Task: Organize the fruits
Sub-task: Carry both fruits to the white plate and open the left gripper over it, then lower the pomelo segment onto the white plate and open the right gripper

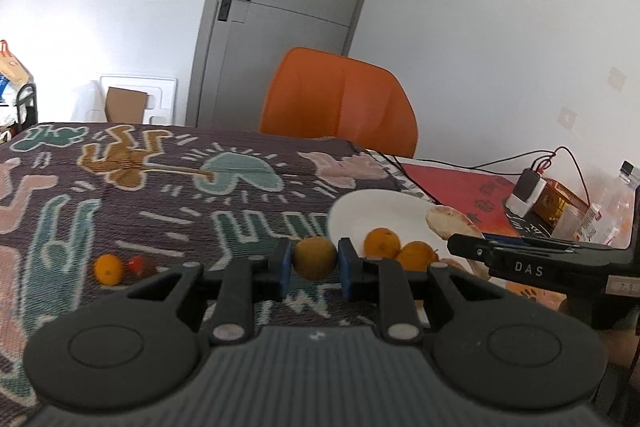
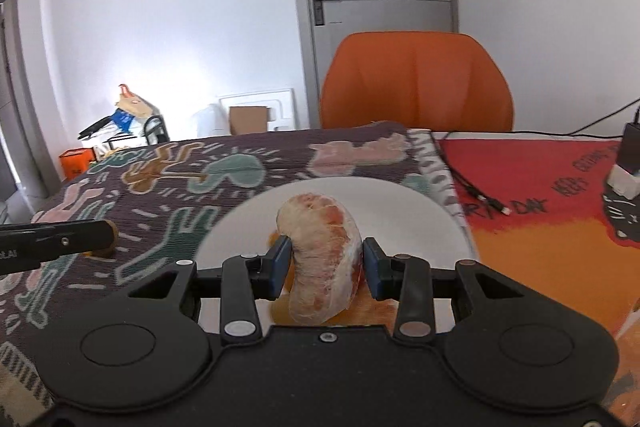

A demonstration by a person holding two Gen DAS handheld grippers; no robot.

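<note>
Both grippers loaded over the patterned cloth [image 1: 168,211]: my left gripper [image 1: 315,259] has its blue pads pressed on a dull yellow-green fruit [image 1: 315,258], while my right gripper [image 2: 324,261] pinches a peeled pomelo wedge [image 2: 324,259] above the white plate [image 2: 420,215].

In the left view the plate [image 1: 372,211] sits at about 2 o'clock from the held fruit, with two oranges [image 1: 382,242] on its near side and the right gripper's wedge [image 1: 450,223] hanging over its right rim. A small orange [image 1: 108,269] and a red fruit [image 1: 138,264] wait on the cloth out at 9 o'clock, well apart from the plate.

I judge the step in hand to be setting both pieces down on the plate. To do it well I would lower the wedge first toward bare plate at 12 o'clock, releasing only once it rests, then bring the round fruit in beside the oranges, low and slow so it does not roll off the rim.
</note>
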